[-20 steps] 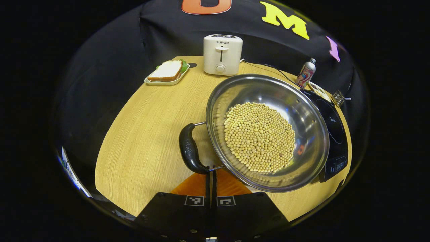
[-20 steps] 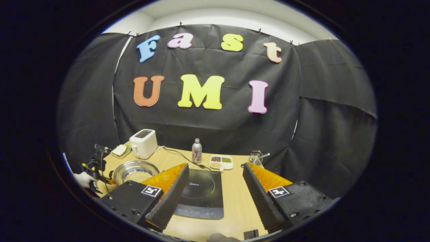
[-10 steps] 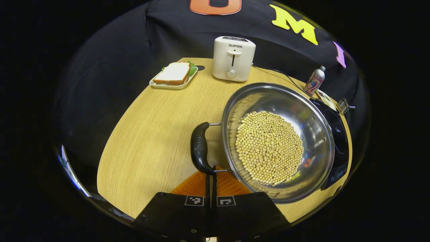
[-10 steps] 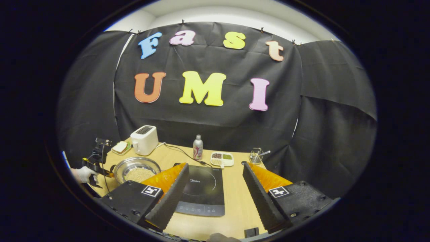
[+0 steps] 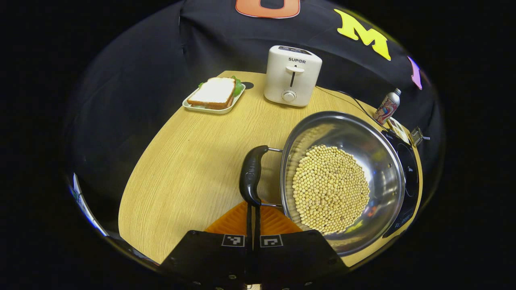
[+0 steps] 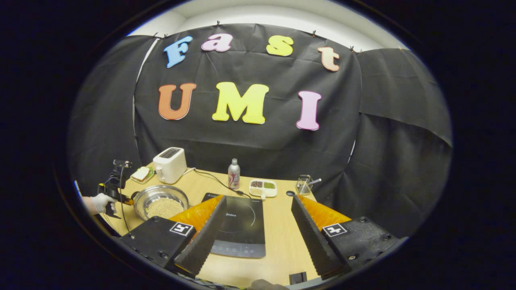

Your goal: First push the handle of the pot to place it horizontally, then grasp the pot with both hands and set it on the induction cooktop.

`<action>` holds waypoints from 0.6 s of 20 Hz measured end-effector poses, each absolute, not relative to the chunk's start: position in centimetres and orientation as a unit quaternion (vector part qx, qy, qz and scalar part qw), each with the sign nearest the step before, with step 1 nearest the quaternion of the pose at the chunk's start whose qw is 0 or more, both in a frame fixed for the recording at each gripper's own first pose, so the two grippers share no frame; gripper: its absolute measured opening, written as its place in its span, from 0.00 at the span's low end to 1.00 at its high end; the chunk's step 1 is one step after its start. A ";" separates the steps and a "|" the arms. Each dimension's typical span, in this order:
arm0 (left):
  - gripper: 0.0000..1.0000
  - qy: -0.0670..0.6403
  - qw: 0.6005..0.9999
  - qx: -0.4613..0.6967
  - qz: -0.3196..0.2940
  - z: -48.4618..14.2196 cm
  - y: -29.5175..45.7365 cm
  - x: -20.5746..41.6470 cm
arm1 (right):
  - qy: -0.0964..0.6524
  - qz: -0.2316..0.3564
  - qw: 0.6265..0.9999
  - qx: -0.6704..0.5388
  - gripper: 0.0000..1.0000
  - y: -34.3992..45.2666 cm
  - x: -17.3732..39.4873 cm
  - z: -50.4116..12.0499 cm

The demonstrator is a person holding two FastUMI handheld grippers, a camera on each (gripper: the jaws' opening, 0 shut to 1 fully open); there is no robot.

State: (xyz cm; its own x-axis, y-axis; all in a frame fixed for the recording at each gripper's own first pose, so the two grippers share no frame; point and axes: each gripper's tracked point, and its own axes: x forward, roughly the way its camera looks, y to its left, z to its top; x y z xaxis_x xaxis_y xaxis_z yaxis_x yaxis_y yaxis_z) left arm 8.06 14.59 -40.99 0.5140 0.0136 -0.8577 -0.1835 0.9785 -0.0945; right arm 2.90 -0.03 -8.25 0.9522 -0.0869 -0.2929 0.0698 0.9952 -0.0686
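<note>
Pot (image 5: 383, 161) shiny silver w/ pale yellow beans (image 5: 330, 189), black handle (image 5: 250, 177). Counter (image 5: 189, 161) light wood grain. Toaster (image 5: 292, 75) cream-white. Sandwich (image 5: 213, 92): white bread, green leaf, on pale tray. Cooktop (image 6: 240, 225) glossy black. Can (image 6: 233, 174) silver w/ red-pink print.

The site was a staged kitchen booth: black cloth wall (image 6: 250, 149) at 12 o'clock, toaster (image 5: 292, 76) and induction cooktop (image 6: 238, 225) on a wooden table (image 5: 189, 161).
</note>
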 end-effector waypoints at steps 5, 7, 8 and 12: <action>0.00 0.490 0.866 -0.079 0.067 -40.6 15.6 8.6 | 0.152 -0.026 0.988 -0.023 1.00 0.2 2.4 -8.6; 0.00 0.486 0.868 -0.079 0.067 -39.9 15.5 7.9 | 0.148 -0.019 0.989 -0.019 1.00 0.1 2.1 -8.7; 0.00 0.476 0.873 -0.074 0.076 -39.1 16.0 7.6 | 0.146 -0.015 0.989 -0.015 1.00 -0.1 1.9 -8.8; 0.00 0.430 0.894 -0.085 0.093 -34.3 15.6 4.4 | 0.135 0.004 0.991 0.000 1.00 -1.2 0.6 -9.1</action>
State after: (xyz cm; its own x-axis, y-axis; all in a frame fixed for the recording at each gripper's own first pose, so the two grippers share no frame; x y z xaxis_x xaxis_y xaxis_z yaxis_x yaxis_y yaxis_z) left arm 4.45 15.64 -34.30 0.6134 0.0930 -0.7843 -0.2398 0.9681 -0.0728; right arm 0.57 -1.22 -9.15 0.9635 0.0086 -0.2677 -0.0084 1.0000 0.0020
